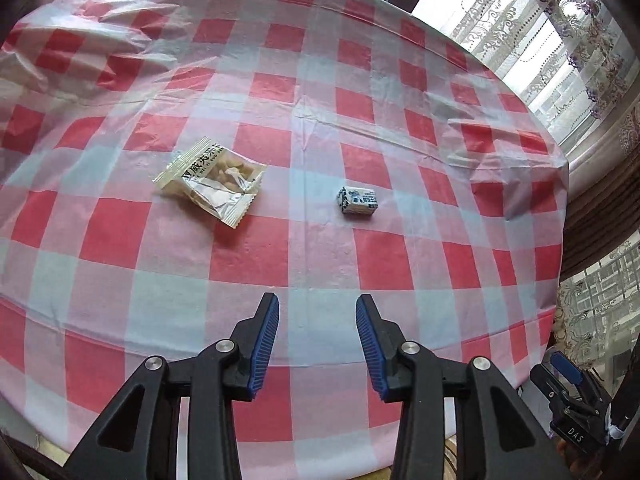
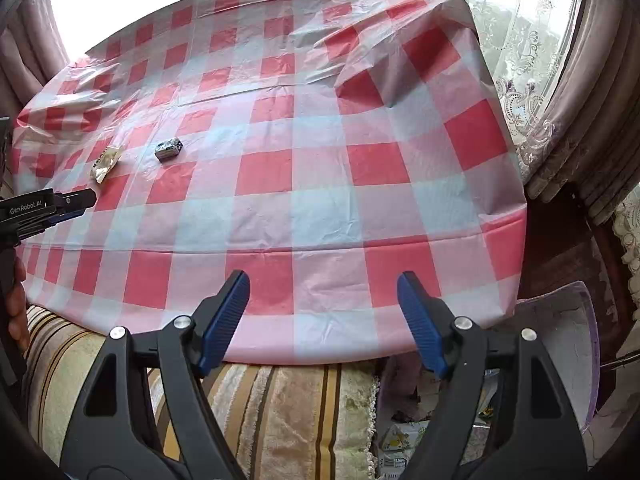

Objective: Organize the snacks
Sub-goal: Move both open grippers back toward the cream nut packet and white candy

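Both grippers hung parted and empty over the near edge of the checked table, the snacks lying further in.

Nearest, the left gripper (image 1: 317,312) stood with jaws apart and nothing between them; the right gripper (image 2: 323,294) was spread wider, also empty, above the table's near rim with a striped cushion (image 2: 280,408) below. Beyond the left gripper, on the tablecloth (image 1: 320,248), lay the small blue-and-white carton (image 1: 357,200), ahead and a little right, its long axis running roughly across the gripper's line. Ahead and to the left lay the clear nut packet (image 1: 211,181), flat, its long axis slanting from upper left to lower right. Both sat far left in the right wrist view, so the left hand was judged nearer.
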Demonstrator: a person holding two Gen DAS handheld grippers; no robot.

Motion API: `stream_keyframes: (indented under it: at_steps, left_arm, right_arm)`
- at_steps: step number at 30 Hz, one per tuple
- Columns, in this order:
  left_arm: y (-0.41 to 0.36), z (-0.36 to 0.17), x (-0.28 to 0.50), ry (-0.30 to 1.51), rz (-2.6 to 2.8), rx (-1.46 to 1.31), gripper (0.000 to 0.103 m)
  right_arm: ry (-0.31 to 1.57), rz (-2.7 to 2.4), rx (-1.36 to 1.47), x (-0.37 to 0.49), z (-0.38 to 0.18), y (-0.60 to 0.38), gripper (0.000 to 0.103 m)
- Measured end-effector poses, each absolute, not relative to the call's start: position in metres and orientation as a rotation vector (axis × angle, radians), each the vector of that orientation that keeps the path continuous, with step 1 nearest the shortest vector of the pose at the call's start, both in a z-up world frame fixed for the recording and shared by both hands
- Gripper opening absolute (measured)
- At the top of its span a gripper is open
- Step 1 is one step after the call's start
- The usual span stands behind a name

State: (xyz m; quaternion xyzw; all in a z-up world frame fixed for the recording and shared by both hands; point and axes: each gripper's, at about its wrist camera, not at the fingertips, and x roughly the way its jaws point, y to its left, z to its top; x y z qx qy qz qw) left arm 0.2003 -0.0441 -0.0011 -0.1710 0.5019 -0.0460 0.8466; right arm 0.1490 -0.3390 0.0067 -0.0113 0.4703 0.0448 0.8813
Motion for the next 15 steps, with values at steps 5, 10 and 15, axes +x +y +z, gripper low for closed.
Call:
stream_keyframes:
  at_steps: [5, 10, 15]
  left_arm:
    - [-0.005, -0.015, 0.217, 1.082, -0.054, -0.451, 0.048]
    - [0.019, -0.033, 0.238, 1.127, -0.055, -0.571, 0.049]
    - [0.026, -0.037, 0.264, 1.129, -0.065, -0.620, 0.054]
  right_arm:
    - [0.979, 0.146, -0.048, 0.172, 0.003, -0.304, 0.078]
    - [0.978, 0.195, -0.078, 0.193, -0.001, -0.272, 0.078]
    - [0.972, 0.228, -0.095, 0.208, -0.003, -0.249, 0.078]
